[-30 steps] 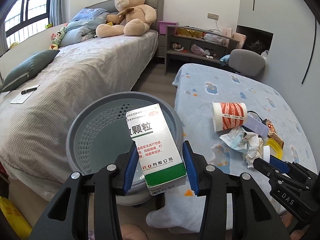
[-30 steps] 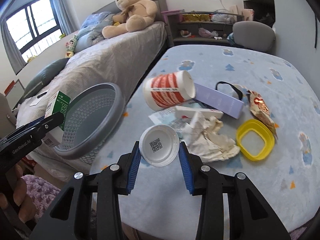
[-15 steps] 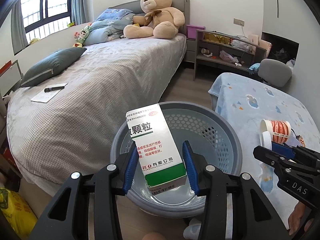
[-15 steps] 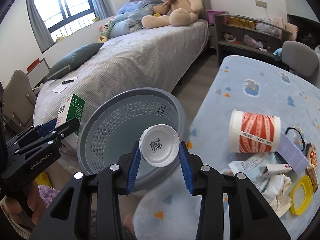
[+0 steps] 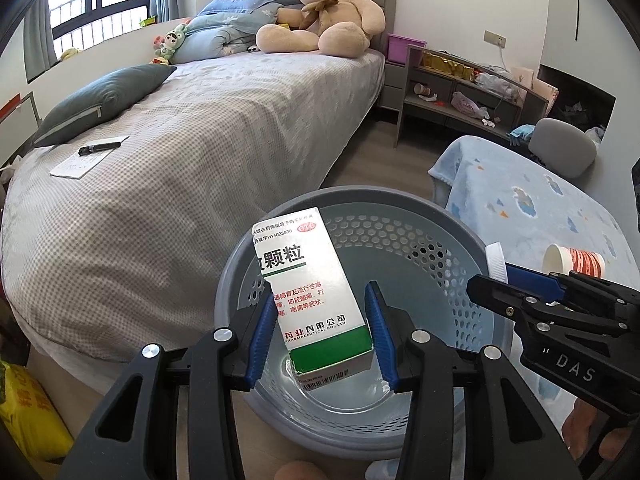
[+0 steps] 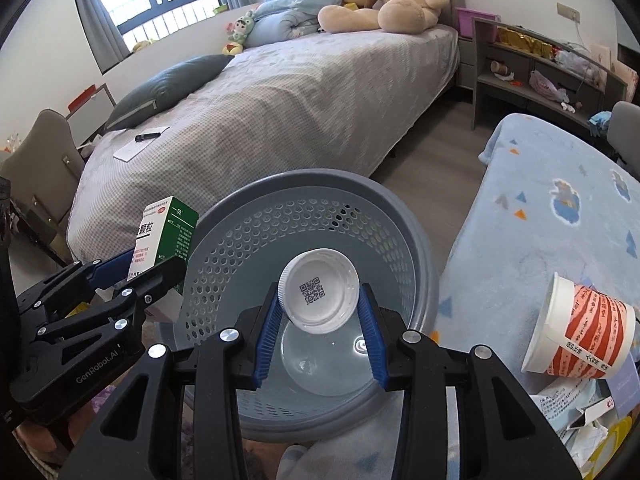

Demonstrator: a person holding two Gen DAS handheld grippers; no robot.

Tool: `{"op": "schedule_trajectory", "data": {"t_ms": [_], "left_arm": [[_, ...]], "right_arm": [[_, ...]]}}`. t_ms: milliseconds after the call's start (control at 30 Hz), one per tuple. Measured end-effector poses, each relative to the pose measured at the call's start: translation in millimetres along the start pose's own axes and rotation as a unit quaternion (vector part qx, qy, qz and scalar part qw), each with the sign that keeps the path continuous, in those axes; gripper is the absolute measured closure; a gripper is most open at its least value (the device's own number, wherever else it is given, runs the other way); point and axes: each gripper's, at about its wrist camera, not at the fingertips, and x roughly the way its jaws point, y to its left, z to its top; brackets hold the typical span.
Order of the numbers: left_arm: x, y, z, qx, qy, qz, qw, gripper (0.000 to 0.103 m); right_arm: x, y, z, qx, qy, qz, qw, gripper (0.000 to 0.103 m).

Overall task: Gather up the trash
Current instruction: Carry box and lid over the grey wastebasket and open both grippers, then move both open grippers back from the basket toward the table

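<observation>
A: Status? Biggest item first.

B: Grey bin (image 6: 320, 208) sits on the floor between the bed (image 5: 192, 152) and the table (image 6: 560, 208). Nothing in it yet that I can see.

A: Left side?

B: Left hand-held gripper (image 5: 322, 332) is pinching the medicine box (image 5: 312, 292) low on its sides, box tilted, over the bin mouth.

A: Right?

B: Right hand-held gripper (image 6: 318, 320) is clamped on the white lid (image 6: 318, 292) by its rim, also over the bin. More trash waits on the table: the paper cup (image 6: 580, 328) on its side, crumpled paper (image 6: 580, 420) beside it.

A: Risks?

B: Box first. From the right view it hangs close to the near rim, so I'd guess a release there clips the edge and drops it on the floor. The two grippers sit near each other, so opening both together could knock them. The lid is light and round; it may bounce or roll off the sloped wall.
</observation>
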Motion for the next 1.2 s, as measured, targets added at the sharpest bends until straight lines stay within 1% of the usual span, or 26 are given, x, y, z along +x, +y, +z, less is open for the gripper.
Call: {"op": "schedule_trajectory", "data": {"t_ms": [67, 133, 267, 300, 433, 600, 667, 800, 900, 1000, 1100, 1200], "left_arm": [[3, 1, -1, 0.003, 0.001, 0.007, 1.0000, 0.060], [5, 2, -1, -0.001, 0.005, 0.000, 1.0000, 0.060], [6, 3, -2, -0.001, 0.008, 0.005, 1.0000, 0.060], [6, 3, -3, -0.002, 0.007, 0.005, 1.0000, 0.060], [6, 3, -3, -0.003, 0.007, 0.011, 0.9999, 0.053], [5, 4, -3, -0.006, 0.004, 0.018, 0.9998, 0.048], [4, 5, -3, -0.008, 0.003, 0.019, 0.9998, 0.044], [4, 7, -3, -0.012, 0.003, 0.021, 0.9997, 0.044], [4, 10, -3, -0.017, 0.002, 0.023, 0.9996, 0.041], [1, 10, -3, -0.018, -0.005, 0.027, 0.9995, 0.041], [-1, 10, -3, -0.019, -0.010, 0.030, 0.9993, 0.036], [-2, 11, -3, -0.020, -0.013, 0.032, 0.9992, 0.035]], "right_arm": [[5, -1, 0, 0.000, 0.007, -0.001, 1.000, 0.065], [8, -3, 0, -0.001, 0.008, -0.002, 1.000, 0.064], [10, -6, -1, 0.004, 0.006, -0.003, 1.000, 0.064], [10, -7, -1, 0.005, 0.006, -0.002, 1.000, 0.062], [7, -8, 0, 0.007, -0.004, -0.007, 1.000, 0.046], [3, -10, 0, 0.011, -0.010, -0.010, 1.000, 0.046], [3, -10, 0, 0.011, -0.010, -0.011, 1.000, 0.046], [3, -9, -1, 0.009, -0.009, -0.013, 1.000, 0.045], [3, -9, -2, 0.009, -0.010, -0.013, 1.000, 0.045], [2, -8, -2, 0.009, -0.010, -0.014, 1.000, 0.044], [1, -7, -2, 0.008, -0.012, -0.016, 1.000, 0.043], [0, -6, -2, 0.007, -0.012, -0.017, 1.000, 0.042]]}}
